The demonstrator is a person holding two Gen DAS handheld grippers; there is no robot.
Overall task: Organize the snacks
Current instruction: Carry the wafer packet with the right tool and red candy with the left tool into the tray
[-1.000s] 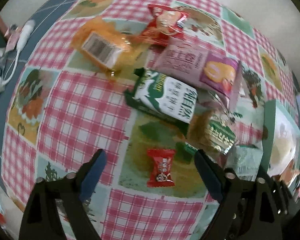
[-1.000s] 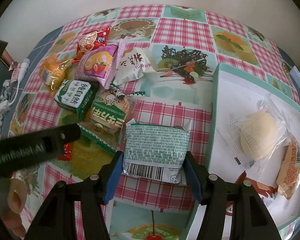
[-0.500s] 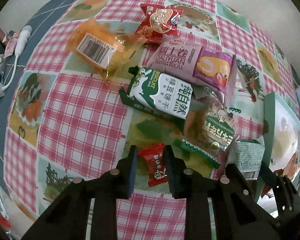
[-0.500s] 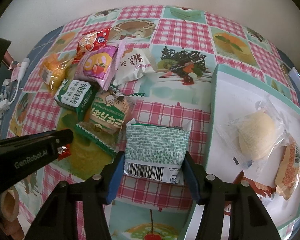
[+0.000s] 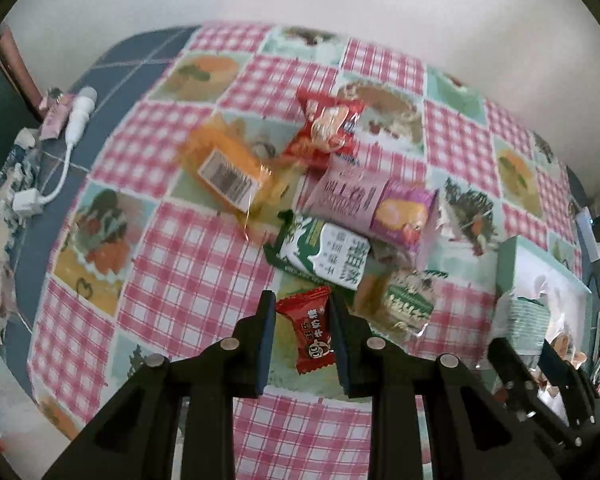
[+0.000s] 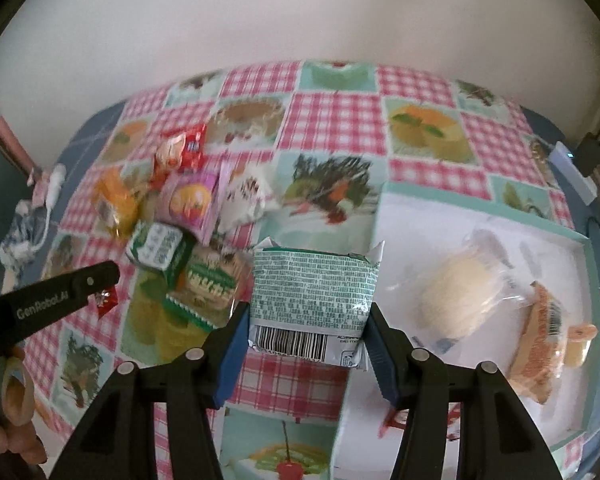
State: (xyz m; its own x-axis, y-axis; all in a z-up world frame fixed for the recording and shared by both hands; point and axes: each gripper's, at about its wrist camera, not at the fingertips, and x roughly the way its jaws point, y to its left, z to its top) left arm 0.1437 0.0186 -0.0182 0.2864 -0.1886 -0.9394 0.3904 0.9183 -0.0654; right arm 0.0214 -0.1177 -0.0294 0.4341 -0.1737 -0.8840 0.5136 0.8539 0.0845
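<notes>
In my left gripper (image 5: 302,334) I have the small red foil-wrapped candy (image 5: 310,330), clenched between both blue pads and hanging clear of the checked tablecloth (image 5: 188,264). In the right wrist view the same candy shows as a red scrap (image 6: 105,300) at the tip of the left tool.

My right gripper (image 6: 308,338) is clamped on the green and white printed snack pouch (image 6: 314,292), barcode end nearest the camera, a pad pressing each side edge. The pouch sits above the cloth, just left of the mint-green rimmed white tray (image 6: 580,240).

Inside that tray lie a pale round bun in clear wrap (image 6: 460,296) and, nearer the right wall, an orange pastry in clear wrap (image 6: 548,328); the two wrappers touch.

The remaining pile stays on the cloth ahead of the left gripper: a green and white milk-style packet (image 5: 324,254), resting partly under a pink and purple swiss-roll packet (image 5: 376,204), a red crinkled snack bag (image 5: 328,130) farther back, and an orange cake in clear film with a barcode label (image 5: 232,168) to the left. A green-labelled clear packet (image 5: 404,300) lies right of the milk-style one. A white puffy packet (image 6: 246,200) shows only in the right view, touching the pink one.

At the table's left edge lies a white cable with an adapter (image 5: 56,160). A hand (image 6: 14,404) grips the left tool's handle.
</notes>
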